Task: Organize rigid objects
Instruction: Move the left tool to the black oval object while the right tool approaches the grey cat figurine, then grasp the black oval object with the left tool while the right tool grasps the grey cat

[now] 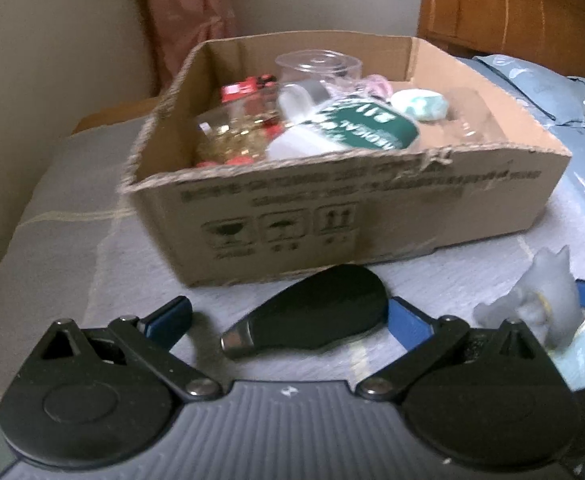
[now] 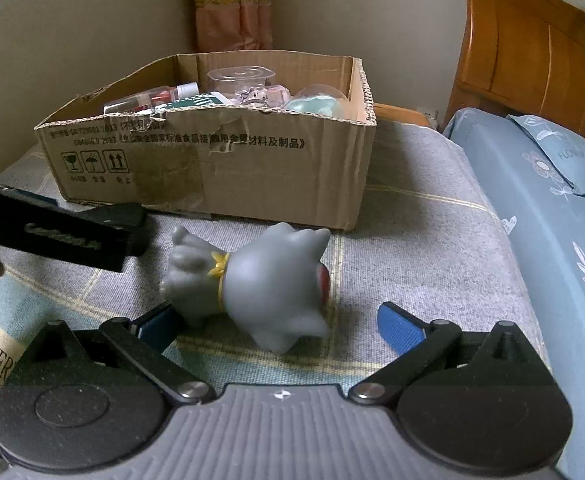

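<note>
An open cardboard box (image 1: 372,208) (image 2: 276,176) stands on the bed, holding several items, among them a clear tub, bottles and a green-labelled bottle. A black teardrop-shaped object with a metal tip (image 1: 312,316) lies on the blanket in front of the box, between the open fingers of my left gripper (image 1: 288,320). A grey toy figure with a yellow collar (image 2: 252,284) (image 1: 540,304) lies on its side between the open fingers of my right gripper (image 2: 276,324). The left gripper's black body (image 2: 52,228) shows at left in the right wrist view.
The bed has a grey checked blanket (image 2: 412,248). A blue floral pillow (image 2: 552,184) lies to the right, with a wooden headboard (image 2: 532,52) behind it. A beige wall and a pink curtain (image 2: 232,4) stand behind the box.
</note>
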### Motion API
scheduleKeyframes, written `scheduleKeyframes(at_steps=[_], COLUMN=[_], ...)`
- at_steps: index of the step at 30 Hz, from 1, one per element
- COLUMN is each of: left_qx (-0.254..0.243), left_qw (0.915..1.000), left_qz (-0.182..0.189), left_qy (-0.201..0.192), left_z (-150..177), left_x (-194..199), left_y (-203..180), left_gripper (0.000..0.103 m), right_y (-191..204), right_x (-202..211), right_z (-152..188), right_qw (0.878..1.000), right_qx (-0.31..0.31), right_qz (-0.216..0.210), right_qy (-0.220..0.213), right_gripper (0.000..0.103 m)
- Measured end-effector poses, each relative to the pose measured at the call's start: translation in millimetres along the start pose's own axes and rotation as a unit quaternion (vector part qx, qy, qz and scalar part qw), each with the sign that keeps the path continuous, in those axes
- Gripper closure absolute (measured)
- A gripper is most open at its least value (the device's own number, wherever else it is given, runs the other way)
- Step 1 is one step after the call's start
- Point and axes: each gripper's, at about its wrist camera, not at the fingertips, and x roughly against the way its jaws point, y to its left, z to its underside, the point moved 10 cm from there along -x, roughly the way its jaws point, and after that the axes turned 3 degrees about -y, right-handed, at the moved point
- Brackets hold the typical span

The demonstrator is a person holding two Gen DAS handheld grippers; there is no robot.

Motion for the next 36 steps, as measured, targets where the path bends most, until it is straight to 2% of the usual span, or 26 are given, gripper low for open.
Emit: scheduleKeyframes(at_steps=[7,23,36], left_qx=[0.025,0.006,-0.007], left_qw=[0.9996,0.9999,0.9991], left_qz=[-0.006,0.01,0.036], left_qy=[0.01,-0.004,-0.02], left_z=[13.0,2.0,2.3], left_x=[9.4,-1.0,2.9], left_y=[24.0,3.4,-4.4], left_gripper=[0.001,0.001,0.006], right_y=[0.0,0.9,2.3], right_x=[0.0,-1.4,-1.7], right_z=[-0.2,-0.9,-1.7], right_qw=[1.0,1.0,1.0], right_qx=[0.0,0.001,0.004], right_qz=[0.0,-0.002,-0.004], right_qy=[0.0,0.001,0.0], right_gripper=[0.0,0.0,0.0])
